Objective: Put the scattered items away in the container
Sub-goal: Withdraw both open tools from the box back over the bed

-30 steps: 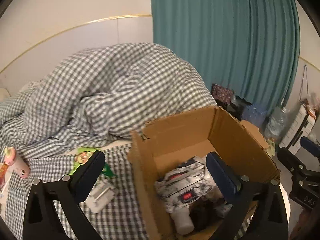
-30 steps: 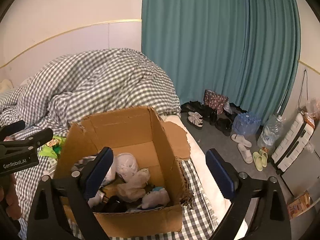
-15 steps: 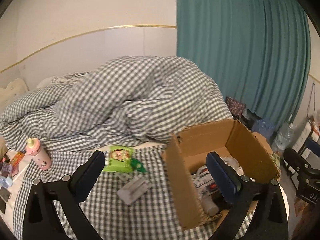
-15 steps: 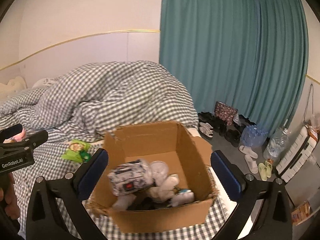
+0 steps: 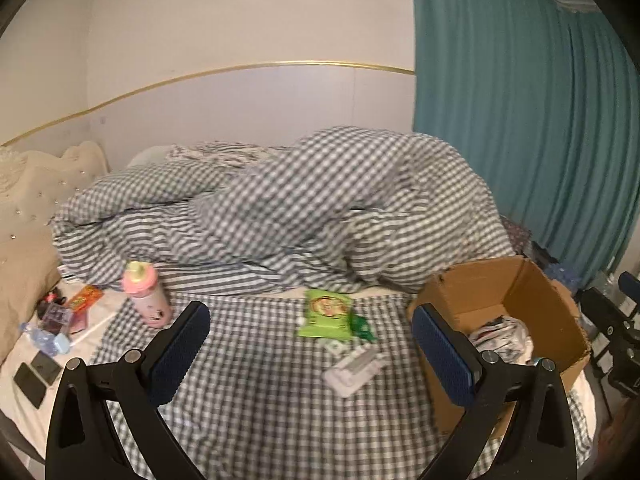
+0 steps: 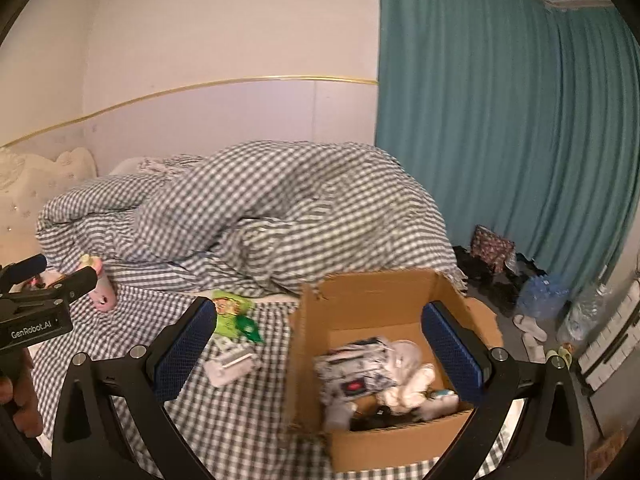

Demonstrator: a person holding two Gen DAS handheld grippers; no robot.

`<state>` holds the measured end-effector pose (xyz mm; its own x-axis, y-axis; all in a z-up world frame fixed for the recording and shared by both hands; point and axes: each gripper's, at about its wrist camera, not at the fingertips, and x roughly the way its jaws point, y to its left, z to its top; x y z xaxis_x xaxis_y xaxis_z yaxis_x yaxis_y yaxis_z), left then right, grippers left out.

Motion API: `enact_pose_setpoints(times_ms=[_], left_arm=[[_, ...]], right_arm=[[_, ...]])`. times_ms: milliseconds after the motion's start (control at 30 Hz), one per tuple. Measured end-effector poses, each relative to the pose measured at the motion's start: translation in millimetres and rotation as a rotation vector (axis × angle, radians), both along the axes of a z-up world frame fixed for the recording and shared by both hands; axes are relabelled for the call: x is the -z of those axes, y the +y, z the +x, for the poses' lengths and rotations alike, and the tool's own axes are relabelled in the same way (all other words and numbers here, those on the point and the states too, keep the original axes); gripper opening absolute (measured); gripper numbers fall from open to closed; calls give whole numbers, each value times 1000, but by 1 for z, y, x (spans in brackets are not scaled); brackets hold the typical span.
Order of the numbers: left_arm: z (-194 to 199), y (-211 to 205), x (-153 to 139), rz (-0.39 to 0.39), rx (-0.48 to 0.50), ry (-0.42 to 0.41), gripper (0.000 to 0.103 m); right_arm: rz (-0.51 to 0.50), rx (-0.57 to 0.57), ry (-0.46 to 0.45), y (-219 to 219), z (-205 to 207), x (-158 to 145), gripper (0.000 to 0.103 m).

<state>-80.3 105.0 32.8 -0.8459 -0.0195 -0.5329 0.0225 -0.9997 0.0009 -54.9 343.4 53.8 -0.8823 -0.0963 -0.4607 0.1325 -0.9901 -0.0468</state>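
Note:
An open cardboard box (image 6: 400, 446) stands on the checked bedsheet with a patterned pouch (image 6: 352, 372) and pale bundles inside. My right gripper (image 6: 320, 354) hangs open above the box's left wall, with nothing between its fingers. My left gripper (image 5: 312, 354) is open and empty over the sheet, left of the box (image 5: 500, 292). Loose on the sheet lie a green snack pack (image 5: 326, 314), a pale flat packet (image 5: 354, 366) and a pink bottle (image 5: 146, 300). Each gripper shows at the edge of the other's view: the left gripper (image 6: 56, 274), the right gripper (image 5: 610, 290).
A heaped checked duvet (image 5: 340, 208) fills the far side of the bed. Small items, a plastic bottle (image 5: 42, 336) and dark phones (image 5: 34, 376) lie by the headboard at left. Shoes, water bottles (image 6: 540, 296) and a teal curtain are on the floor side at right.
Both grippers have drawn back and up, swinging left. The box has slid rightward in both views, and the pink bottle and the items by the headboard have come into sight.

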Motion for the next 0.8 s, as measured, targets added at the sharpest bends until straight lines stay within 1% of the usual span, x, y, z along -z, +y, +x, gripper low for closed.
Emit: enact_pose_setpoints(times_ms=[300, 533, 800], left_arm=[[16, -59, -7, -13, -79, 13, 103], [23, -94, -9, -27, -118, 22, 103], [10, -121, 5, -16, -137, -2, 103]], right_arm=[[16, -74, 18, -58, 5, -6, 103], [33, -114, 26, -92, 3, -8, 103], [49, -143, 7, -118, -15, 4, 103]])
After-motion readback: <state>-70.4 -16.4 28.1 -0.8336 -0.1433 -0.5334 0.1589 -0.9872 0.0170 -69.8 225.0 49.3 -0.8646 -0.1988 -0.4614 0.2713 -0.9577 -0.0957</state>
